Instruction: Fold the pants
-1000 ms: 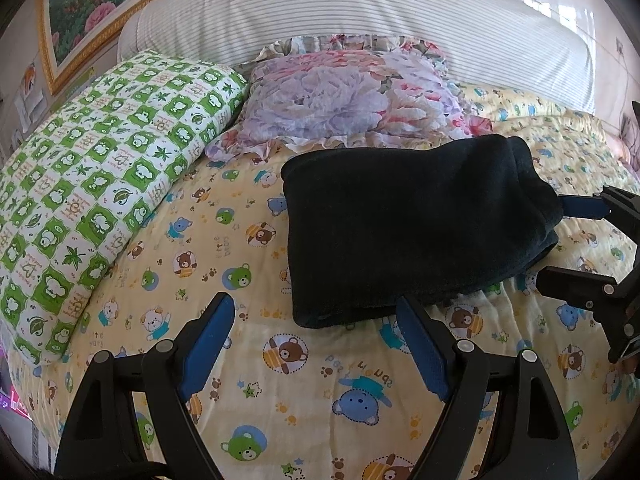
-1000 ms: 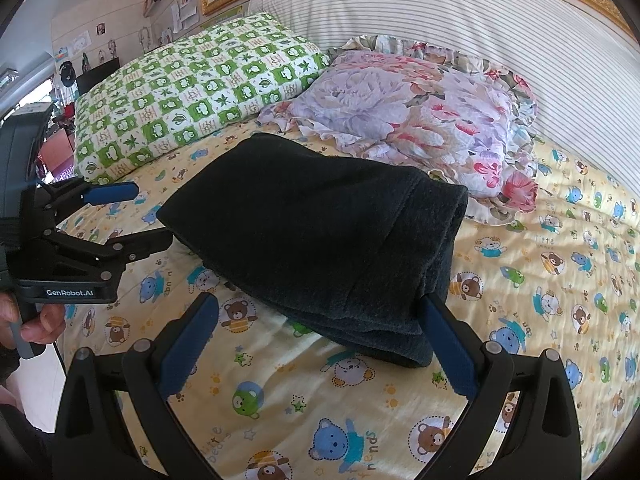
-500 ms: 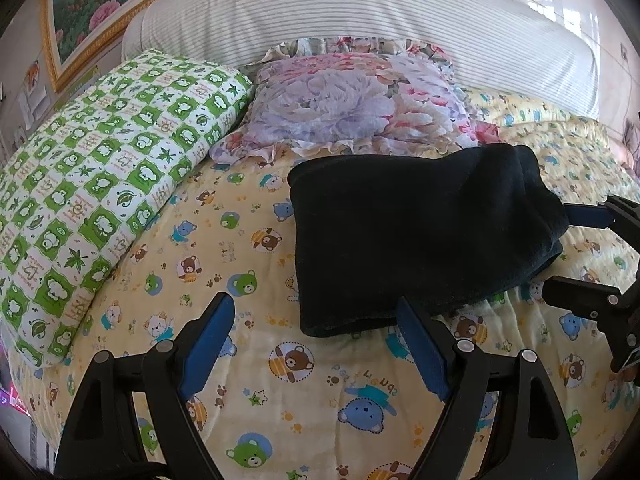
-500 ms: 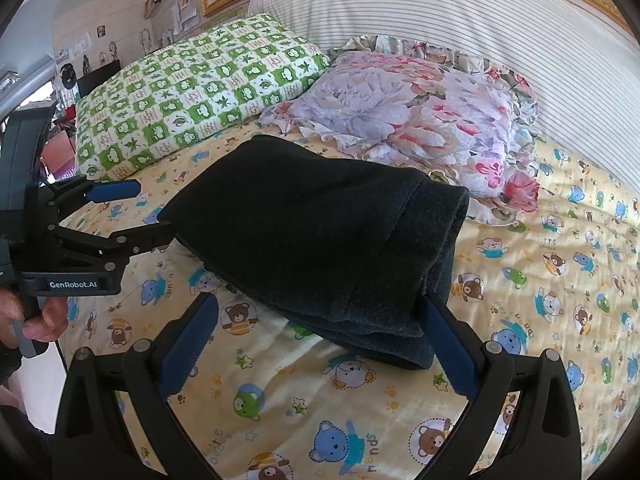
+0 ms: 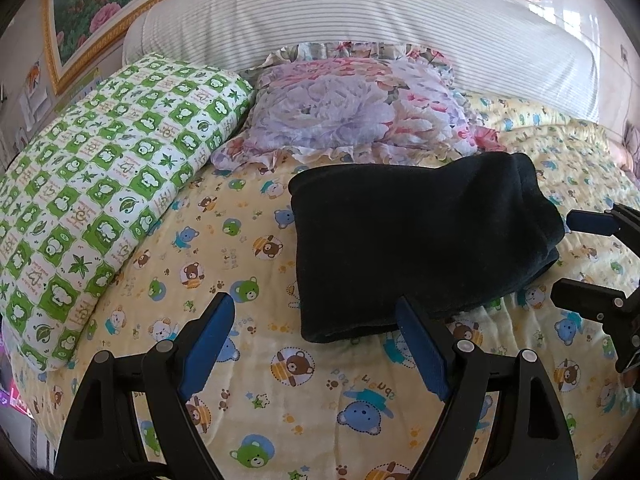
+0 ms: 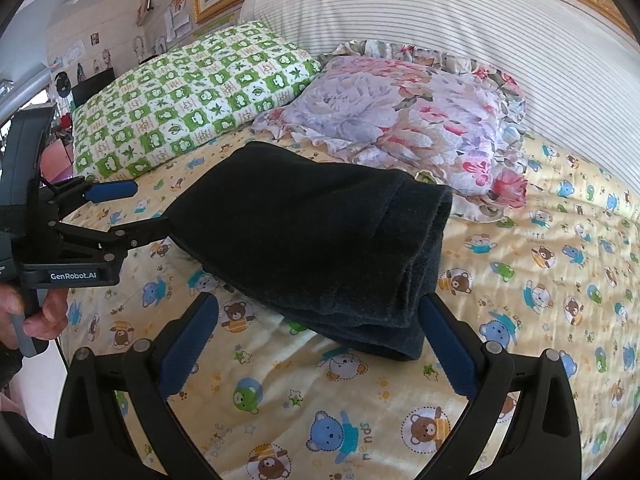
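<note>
The bed (image 5: 360, 408), under a yellow sheet printed with cartoon bears, fills most of both views, with a striped headboard cushion (image 5: 360, 12) across the top of the frame. A green-and-white checked pillow (image 5: 100, 184) lies at the left, and a floral ruffled pillow (image 5: 352, 116) sits at upper centre. The dark pants (image 5: 420, 240) lie folded into a thick rectangle on the sheet, right of centre in the left wrist view and mid-frame in the right wrist view. The left gripper (image 5: 316, 320) hangs low at the bottom, jaws spread wide and empty, just before the folded edge. The right gripper (image 6: 316, 316) is likewise spread apart, holding nothing. A hand (image 6: 36, 312) clasps the left gripper's handle at the left edge.
</note>
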A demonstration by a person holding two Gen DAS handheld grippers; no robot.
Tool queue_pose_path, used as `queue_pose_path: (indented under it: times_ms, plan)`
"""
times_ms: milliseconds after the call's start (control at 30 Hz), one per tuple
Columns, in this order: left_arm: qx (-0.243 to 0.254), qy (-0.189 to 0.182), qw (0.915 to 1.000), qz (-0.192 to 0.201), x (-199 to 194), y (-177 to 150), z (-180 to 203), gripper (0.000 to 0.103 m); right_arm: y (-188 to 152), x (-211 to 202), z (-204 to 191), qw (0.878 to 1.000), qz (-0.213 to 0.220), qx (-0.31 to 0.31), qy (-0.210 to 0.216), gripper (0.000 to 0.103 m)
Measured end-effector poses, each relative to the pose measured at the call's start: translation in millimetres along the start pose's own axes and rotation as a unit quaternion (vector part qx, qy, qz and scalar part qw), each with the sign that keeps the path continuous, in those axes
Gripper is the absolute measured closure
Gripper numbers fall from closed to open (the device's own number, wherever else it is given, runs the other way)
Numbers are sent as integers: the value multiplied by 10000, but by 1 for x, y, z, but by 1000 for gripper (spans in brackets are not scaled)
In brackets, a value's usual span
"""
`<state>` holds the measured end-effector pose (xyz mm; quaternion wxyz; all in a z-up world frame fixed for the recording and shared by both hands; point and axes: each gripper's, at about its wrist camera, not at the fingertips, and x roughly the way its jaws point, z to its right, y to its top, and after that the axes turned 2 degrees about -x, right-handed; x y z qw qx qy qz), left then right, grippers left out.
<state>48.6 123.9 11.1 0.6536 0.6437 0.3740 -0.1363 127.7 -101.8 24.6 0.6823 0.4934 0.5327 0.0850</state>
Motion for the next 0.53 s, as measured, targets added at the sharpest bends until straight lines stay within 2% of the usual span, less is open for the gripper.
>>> queue_pose_path:
  times_ms: [533]
  plan:
    - [187,87,9998,-10,3,8,12,19,2,5,7,9997,-7,226,15,3]
